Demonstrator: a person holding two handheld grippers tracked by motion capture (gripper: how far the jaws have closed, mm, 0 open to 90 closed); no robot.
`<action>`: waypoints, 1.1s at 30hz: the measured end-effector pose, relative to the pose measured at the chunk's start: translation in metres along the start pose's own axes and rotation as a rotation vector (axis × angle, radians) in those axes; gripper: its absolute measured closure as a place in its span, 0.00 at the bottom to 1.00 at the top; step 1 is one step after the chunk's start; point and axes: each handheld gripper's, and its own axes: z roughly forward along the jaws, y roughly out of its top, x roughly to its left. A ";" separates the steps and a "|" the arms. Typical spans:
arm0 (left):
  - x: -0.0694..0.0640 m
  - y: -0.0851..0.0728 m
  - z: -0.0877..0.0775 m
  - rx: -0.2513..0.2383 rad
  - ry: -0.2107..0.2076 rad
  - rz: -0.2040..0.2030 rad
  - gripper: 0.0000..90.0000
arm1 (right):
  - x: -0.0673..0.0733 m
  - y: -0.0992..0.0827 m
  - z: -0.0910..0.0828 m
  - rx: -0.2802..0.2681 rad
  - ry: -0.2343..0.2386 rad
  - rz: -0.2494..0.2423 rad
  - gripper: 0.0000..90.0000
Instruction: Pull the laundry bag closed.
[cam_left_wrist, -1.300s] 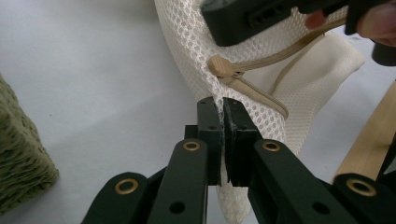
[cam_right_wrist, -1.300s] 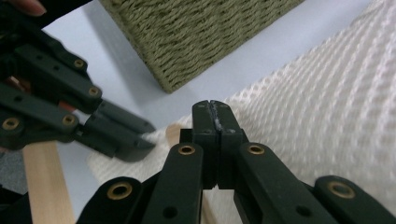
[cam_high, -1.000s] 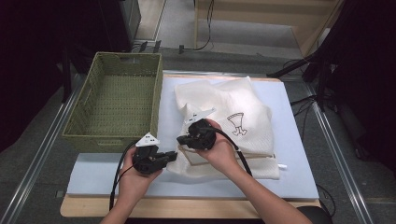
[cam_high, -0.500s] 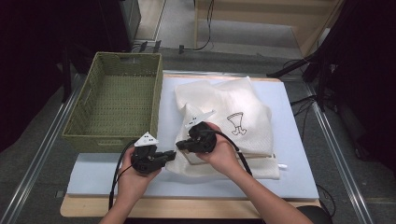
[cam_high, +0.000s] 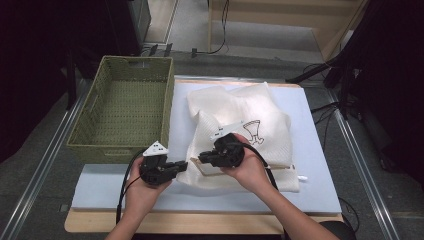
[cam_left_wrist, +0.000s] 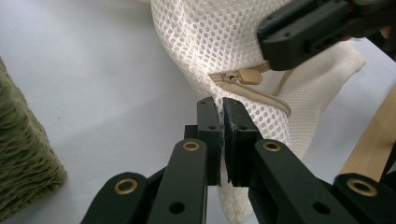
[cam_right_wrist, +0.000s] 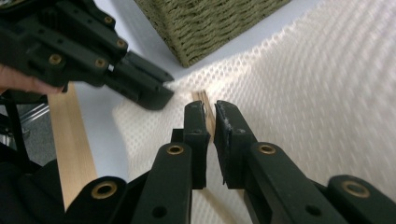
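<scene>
Left gripper (cam_left_wrist: 219, 105) clamped on white mesh laundry bag (cam_left_wrist: 224, 42) corner; tan zip pull (cam_left_wrist: 240, 76) just beyond, nearer right gripper (cam_right_wrist: 208, 109), whose jaws are nearly closed around tan zip tape.

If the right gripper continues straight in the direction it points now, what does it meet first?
Probably the left gripper. In the high view the right gripper points left across the mesh laundry bag, with the other gripper's fingers just ahead, pinching the bag's corner. Depth is unclear.
</scene>
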 end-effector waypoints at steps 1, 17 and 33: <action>0.000 0.000 0.000 0.001 -0.002 -0.001 0.97 | 0.000 -0.002 -0.002 -0.008 -0.001 -0.005 0.93; 0.002 0.002 -0.003 -0.011 -0.005 -0.003 0.97 | 0.000 -0.023 0.006 0.042 0.007 0.011 0.91; 0.001 0.002 0.000 0.011 0.003 0.005 0.97 | -0.008 -0.023 0.025 0.021 0.017 0.035 0.87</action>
